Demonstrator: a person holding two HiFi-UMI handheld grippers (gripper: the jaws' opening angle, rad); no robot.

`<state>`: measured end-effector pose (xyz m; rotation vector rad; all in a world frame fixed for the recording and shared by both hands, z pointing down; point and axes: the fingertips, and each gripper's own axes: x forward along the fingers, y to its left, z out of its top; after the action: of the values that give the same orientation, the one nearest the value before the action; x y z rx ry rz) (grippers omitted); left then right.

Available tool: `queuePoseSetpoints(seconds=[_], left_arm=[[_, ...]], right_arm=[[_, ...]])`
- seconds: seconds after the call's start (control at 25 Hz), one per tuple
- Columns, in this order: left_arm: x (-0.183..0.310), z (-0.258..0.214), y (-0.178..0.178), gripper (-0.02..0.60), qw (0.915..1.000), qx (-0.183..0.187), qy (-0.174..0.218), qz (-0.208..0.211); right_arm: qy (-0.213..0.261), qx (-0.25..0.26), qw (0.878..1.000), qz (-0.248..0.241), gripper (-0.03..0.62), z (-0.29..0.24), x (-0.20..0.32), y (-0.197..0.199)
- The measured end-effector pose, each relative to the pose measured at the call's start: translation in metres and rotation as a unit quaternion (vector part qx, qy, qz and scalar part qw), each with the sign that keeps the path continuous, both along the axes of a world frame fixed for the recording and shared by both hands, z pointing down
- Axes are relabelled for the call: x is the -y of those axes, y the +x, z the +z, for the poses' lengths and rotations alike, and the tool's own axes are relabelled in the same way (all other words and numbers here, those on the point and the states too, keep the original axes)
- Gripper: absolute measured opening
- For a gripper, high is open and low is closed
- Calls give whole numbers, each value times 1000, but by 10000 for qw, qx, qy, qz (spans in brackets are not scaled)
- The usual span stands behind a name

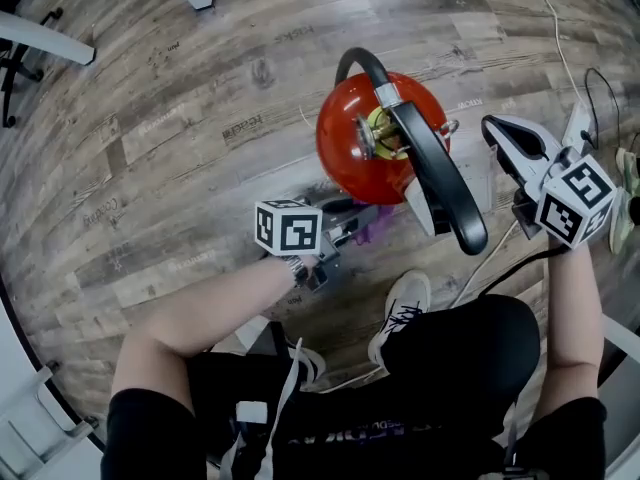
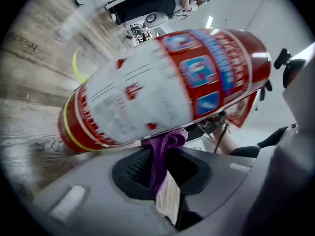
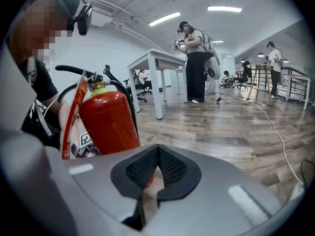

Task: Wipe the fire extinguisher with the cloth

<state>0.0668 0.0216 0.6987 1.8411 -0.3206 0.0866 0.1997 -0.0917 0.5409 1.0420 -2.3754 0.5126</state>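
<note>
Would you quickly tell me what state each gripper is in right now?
Left gripper: closed on the purple cloth, which is against the fire extinguisher.
Right gripper: closed, holding nothing.

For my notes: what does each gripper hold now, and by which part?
The left gripper pinches a bunched fold of the purple cloth; the right gripper is shut on nothing.
</note>
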Motion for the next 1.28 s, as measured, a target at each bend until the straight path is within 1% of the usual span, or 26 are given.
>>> queuePoseSetpoints(seconds=[0.08, 0.16, 0.28, 0.4, 0.48, 0.56, 0.64, 0.72, 0.8, 0.88, 0.96, 1.04, 1.12, 1.28], left_arm=[[-3, 49, -1, 66, 9990, 414, -170, -5], [-7, 88, -4, 66, 9966, 730, -374, -38], [-9, 122, -10, 67, 9935, 1022, -498, -80], [-9, 135, -12, 67, 9912, 1179, -594, -90], [-12, 138, -13, 66, 9904, 1213, -661, -79], [-15, 138, -13, 66, 9901, 1202, -727, -33], [-16, 133, -11, 66, 9908, 1113, -763, -22], [-13, 119, -10, 66, 9932, 883, -760, -42], [-9, 95, -8, 67, 9957, 533, -751, 0], [-7, 57, -8, 67, 9976, 130, -655, 177], [-4, 10, -11, 67, 9979, -217, -388, 472], [-1, -43, -19, 67, 9953, -471, -48, 842], [2, -93, -27, 67, 9913, -696, 242, 1095], [5, -171, -36, 67, 9847, -1159, 600, 1152]], right_arm=[[-78, 26, 10000, 49, 5, 8, -3, 5], [-172, 36, 9998, 90, 5, 17, -6, 10], [-326, 24, 9994, 152, 5, 31, -13, 20], [-450, 25, 9987, 227, 5, 41, -18, 29], [-489, 60, 9984, 280, 5, 45, -19, 33], [-506, 76, 9982, 310, 5, 46, -19, 35], [-511, 93, 9981, 339, 5, 47, -18, 36], [-499, 111, 9981, 332, 5, 46, -18, 34], [-459, 105, 9984, 297, 5, 43, -17, 32], [-403, 94, 9987, 288, 5, 38, -16, 31], [-334, 91, 9989, 300, 5, 31, -13, 31], [-263, 90, 9991, 310, 5, 24, -11, 30], [-193, 92, 9993, 313, 5, 17, -9, 28], [-119, 121, 9994, 318, 5, 7, -6, 24]])
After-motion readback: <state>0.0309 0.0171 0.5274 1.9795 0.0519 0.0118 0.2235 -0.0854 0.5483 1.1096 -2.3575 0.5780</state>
